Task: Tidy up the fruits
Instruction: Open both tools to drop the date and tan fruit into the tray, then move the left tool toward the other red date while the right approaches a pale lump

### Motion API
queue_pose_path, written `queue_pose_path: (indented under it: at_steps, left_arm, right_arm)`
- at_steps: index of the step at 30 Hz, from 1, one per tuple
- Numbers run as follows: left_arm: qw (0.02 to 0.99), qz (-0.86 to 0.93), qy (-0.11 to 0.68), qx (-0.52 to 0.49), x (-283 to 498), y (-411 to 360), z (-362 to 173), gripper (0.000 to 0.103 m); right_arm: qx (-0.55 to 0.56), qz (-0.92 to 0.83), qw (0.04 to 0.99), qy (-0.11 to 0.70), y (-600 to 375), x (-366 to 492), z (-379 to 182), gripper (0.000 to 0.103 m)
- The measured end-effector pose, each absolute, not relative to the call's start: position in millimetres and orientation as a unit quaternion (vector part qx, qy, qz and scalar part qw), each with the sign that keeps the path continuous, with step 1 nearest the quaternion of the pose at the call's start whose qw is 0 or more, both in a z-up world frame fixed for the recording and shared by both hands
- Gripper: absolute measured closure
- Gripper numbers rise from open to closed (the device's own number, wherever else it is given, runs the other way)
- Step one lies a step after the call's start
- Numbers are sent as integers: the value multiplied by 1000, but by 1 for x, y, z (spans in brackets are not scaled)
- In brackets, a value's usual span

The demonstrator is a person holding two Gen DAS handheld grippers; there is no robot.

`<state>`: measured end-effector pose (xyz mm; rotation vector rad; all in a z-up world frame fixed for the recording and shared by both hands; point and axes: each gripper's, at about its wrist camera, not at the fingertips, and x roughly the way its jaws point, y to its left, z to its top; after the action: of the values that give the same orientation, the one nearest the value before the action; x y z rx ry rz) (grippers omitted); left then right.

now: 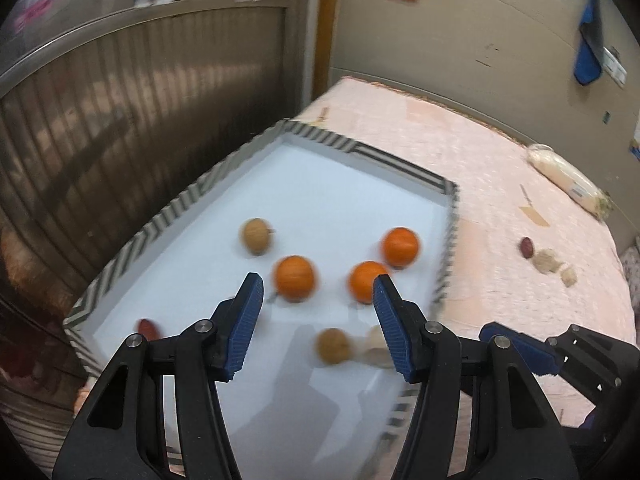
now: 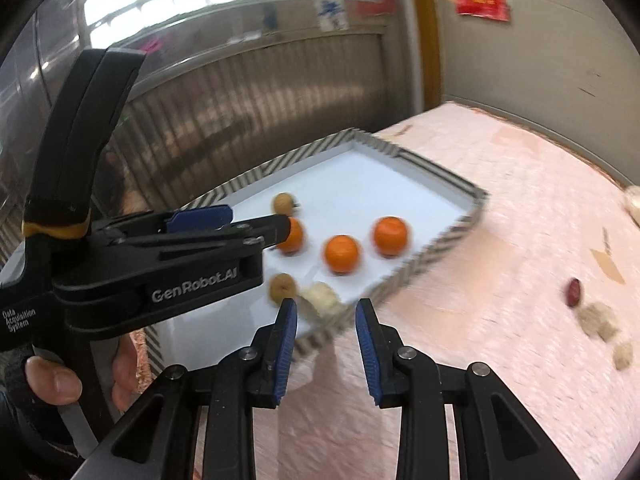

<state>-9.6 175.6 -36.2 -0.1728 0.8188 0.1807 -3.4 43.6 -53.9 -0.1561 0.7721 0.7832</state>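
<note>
The fruits you are sorting lie in two groups. Most sit inside a shallow tray (image 1: 224, 168) with a white floor and a striped rim, set at one end of a table under a pink cloth (image 1: 460, 152). In the tray are three oranges (image 1: 295, 279), side by side but apart; two brown round fruits (image 1: 256, 236), one beyond the oranges and one nearer you; a pale lumpy piece (image 2: 322, 298) just beside the nearer brown one; and a small dark red fruit (image 1: 148, 329) in the near corner.

Well apart from the tray, out on the cloth, wait a dark red fruit (image 2: 573, 292) and two pale lumpy pieces (image 2: 599, 319) close together.

Your left gripper (image 1: 318, 292) hangs over the tray with its jaws wide and nothing between them. Your right gripper (image 2: 326, 320) hovers at the tray's near edge, jaws parted with a clear gap, also empty.

The next step is likely fetching the loose pieces. Swing the right gripper toward them, straddle one piece at a time, and close gently, since they look small and light. Both views are blurred, so slow down before closing. Set each piece beside its like in the tray.
</note>
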Motion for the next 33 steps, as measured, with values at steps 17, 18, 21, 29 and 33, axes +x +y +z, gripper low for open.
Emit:
queue_pose_path:
  at_steps: [17,18,21,29,33]
  left_arm:
    - [915,10,401,-34,17,73,-34,46]
    - [915,6,402,-31,18,67,-35,46]
    - [914,-8,404,-27,20,54,-35,46]
    - [913,-37,406,-7,29,16,-34,46]
    - [910,-47,411,2,34,2,-38,46]
  right_arm:
    - [-18,267,892,365,-75,6,-51,71]
    - [-16,262,893,364,-78,7,-50,71]
    - [-16,235,902,361,-100,8,-50,71]
    - [8,188,911,367,-147,17,-55,69]
    - [20,170,914,367,-166,18,-56,69]
